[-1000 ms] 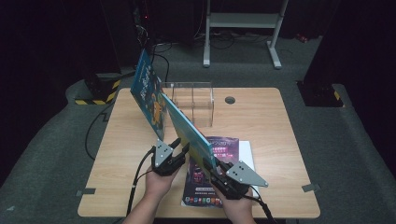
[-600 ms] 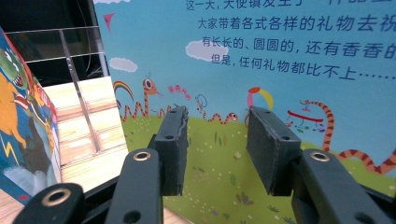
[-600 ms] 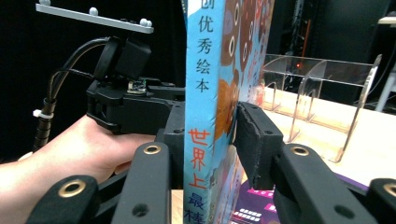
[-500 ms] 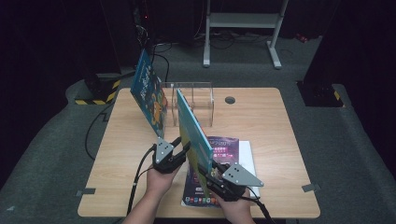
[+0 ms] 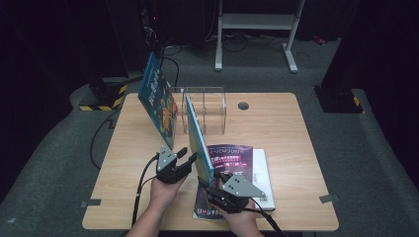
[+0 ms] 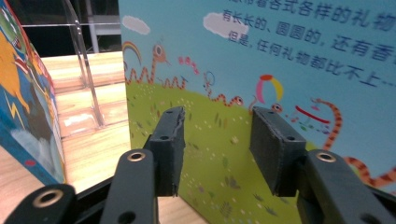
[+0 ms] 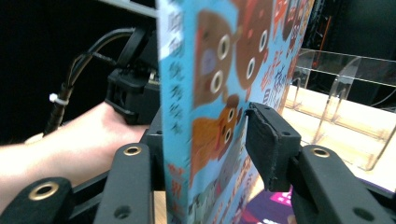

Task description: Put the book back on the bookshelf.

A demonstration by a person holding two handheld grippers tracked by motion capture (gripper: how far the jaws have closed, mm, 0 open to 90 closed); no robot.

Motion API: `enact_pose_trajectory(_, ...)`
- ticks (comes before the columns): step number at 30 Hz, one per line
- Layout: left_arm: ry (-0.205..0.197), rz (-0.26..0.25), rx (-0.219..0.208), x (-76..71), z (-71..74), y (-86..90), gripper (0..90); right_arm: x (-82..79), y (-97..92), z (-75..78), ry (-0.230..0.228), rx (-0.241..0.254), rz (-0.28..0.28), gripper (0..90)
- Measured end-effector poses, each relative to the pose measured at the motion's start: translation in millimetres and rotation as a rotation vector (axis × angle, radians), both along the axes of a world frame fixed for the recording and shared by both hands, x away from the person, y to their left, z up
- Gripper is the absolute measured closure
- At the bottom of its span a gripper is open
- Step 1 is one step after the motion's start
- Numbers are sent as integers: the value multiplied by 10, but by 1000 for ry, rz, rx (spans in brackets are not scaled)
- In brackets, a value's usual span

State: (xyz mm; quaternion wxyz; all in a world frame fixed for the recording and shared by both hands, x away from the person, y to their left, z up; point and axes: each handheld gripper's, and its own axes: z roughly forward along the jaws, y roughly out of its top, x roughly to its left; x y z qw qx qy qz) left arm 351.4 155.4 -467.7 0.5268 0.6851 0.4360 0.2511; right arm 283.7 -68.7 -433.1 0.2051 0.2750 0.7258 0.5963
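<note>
A teal picture book (image 5: 198, 136) stands upright on its edge on the wooden table (image 5: 296, 128), in front of a clear acrylic rack (image 5: 205, 106). My right gripper (image 5: 211, 178) straddles its near lower corner. In the right gripper view the book (image 7: 210, 56) is between the jaws of my right gripper (image 7: 205, 116), which have just been opening, and the right pad (image 7: 266, 140) stands just off the cover. My left gripper (image 5: 187, 154) is beside the book's left face. In the left gripper view my left gripper (image 6: 217, 116) has just been opening, with nothing between its jaws and the cover (image 6: 280, 60) behind them.
A second picture book (image 5: 158, 101) leans against the rack's left end and is close on the left in the left gripper view (image 6: 23, 107). A purple booklet (image 5: 232, 158) lies flat on a white book (image 5: 264, 173) at the table's front right.
The teal book has swung from leaning left to standing upright. The right gripper has shifted slightly toward the book's base and its jaws have widened. The left gripper has stayed in place.
</note>
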Motion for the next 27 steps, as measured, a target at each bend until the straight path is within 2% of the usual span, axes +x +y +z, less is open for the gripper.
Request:
enact_pose_trajectory(3,-10,-4,18,-43,21,9,530,3,19,-11,-3,13,7,564)
enact_pose_trajectory(6,-20,-18,-5,-108,73,28,484,2,34,-15,0,17,9,564)
enact_pose_trajectory(12,-88,-67,-14,-324,282,33,405,-6,54,-11,-2,11,8,569)
enact_pose_trajectory(15,-111,-66,-25,-405,374,47,360,0,62,-17,-3,13,10,570)
enact_pose_trajectory(21,-142,-66,-37,-524,532,92,302,3,75,-25,-17,9,9,568)
enact_pose_trajectory(27,-171,-90,-63,-649,713,92,242,6,85,-33,-19,11,5,565)
